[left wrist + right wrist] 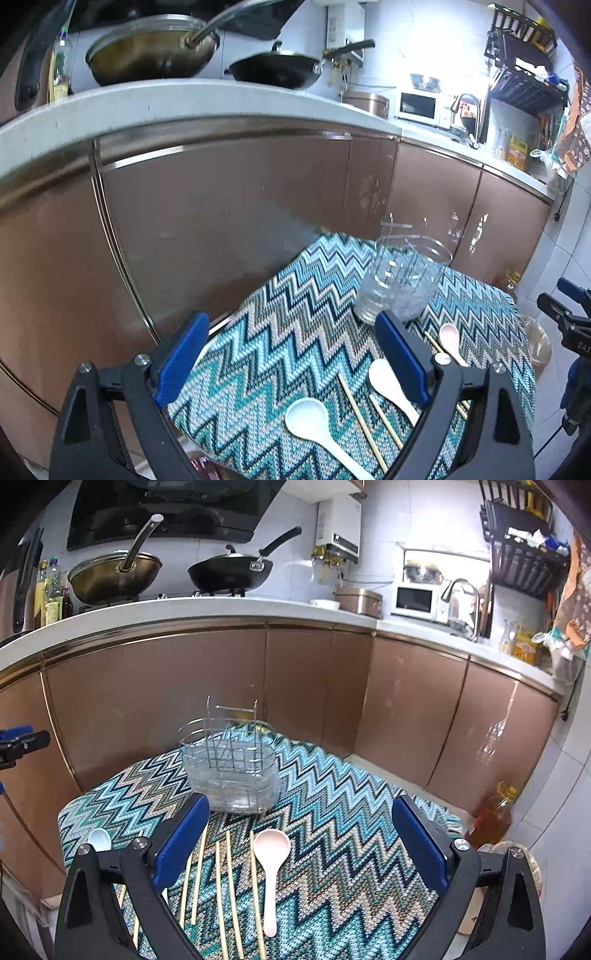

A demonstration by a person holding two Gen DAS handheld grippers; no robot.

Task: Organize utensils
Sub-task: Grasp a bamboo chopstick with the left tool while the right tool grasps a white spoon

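Landmark: the utensil holder point(231, 771), a clear plastic tub with a wire rack inside, stands upright on the zigzag-patterned cloth point(332, 812); nothing can be seen in it.
Pink spoon point(271, 867): lies flat on the cloth on the near side of the utensil holder, bowl toward the holder, handle toward the camera.
Chopsticks point(229, 886): several wooden sticks lie side by side on the cloth, just beside the pink spoon, on the near side of the holder; the exact count I cannot tell.
White spoons: one white spoon point(314, 421) and a second white spoon point(391, 387) lie on the cloth, near side of the holder, with chopsticks between and beside them.
Left gripper point(291, 354): jaws spread wide, nothing between the pads; it hangs above the cloth, near the holder, over the white spoons.
Right gripper point(299, 845): jaws spread wide, holding nothing; the pink spoon and the chopsticks lie below the gap, not touched.
Background: brown kitchen cabinets point(184, 701) stand behind the holder.
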